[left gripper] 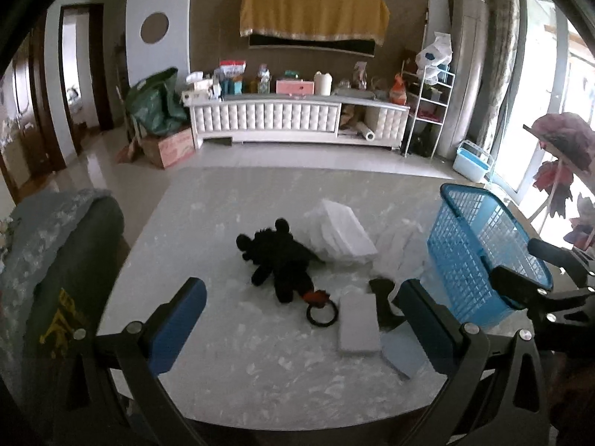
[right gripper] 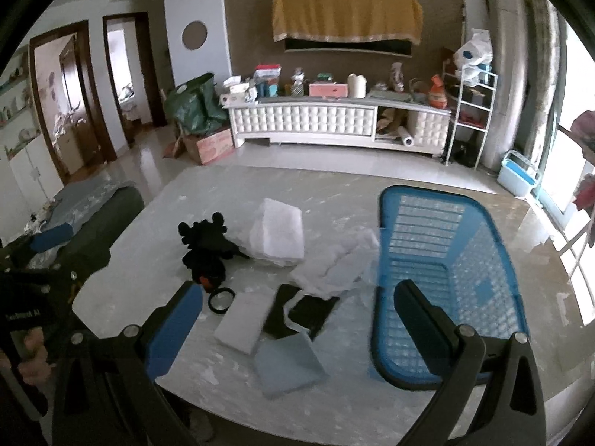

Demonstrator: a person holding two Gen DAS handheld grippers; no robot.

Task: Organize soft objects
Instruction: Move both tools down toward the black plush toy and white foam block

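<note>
Both tongs gape wide, holding nothing: left tongs hang over the worktop's near edge, right tongs too. Landmark is the blue basket at the worktop's right side: farthest left of it the black plush, then white foam block, grey pads and crumpled white sheet touching it. Bare worktop along the near-left edge.

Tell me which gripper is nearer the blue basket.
Right. The right gripper hangs open at the blue basket, one finger over its near rim. The left gripper is open further left, in front of the black plush toy.
</note>
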